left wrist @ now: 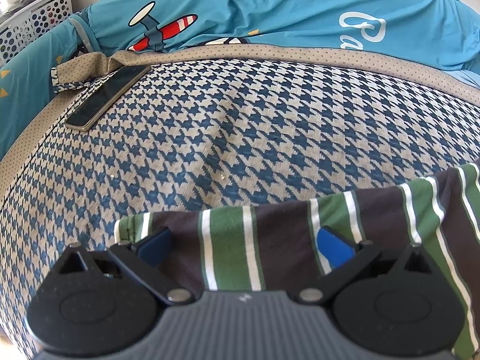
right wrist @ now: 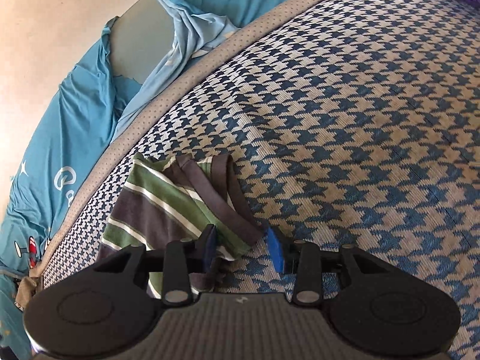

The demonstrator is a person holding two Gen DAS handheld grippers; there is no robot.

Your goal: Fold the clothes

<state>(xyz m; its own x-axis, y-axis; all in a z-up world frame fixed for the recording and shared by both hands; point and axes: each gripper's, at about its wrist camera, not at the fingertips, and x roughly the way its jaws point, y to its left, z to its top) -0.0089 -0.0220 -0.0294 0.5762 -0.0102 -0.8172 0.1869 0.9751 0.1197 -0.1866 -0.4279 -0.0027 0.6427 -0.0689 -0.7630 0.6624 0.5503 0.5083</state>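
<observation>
Garment: a green, dark grey and white striped knit top (right wrist: pixel 168 207) lies bunched on the blue-and-beige houndstooth mat (left wrist: pixel 240 126), near its dotted beige border.
Left gripper (left wrist: pixel 244 244): fingers spread wide over the striped cloth, which lies between them, not squeezed.
Right gripper (right wrist: pixel 243 247): fingers partly apart; the garment's grey-trimmed edge sits between them, whether pinched I cannot tell.
Phone: a dark slim smartphone (left wrist: pixel 108 97) rests at the mat's far left corner.
Bedding: teal printed sheet (left wrist: pixel 285 9) lies beyond the mat.

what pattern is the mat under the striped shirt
Blue-and-beige houndstooth mat with a dotted beige border, clearest in the left wrist view.
</observation>
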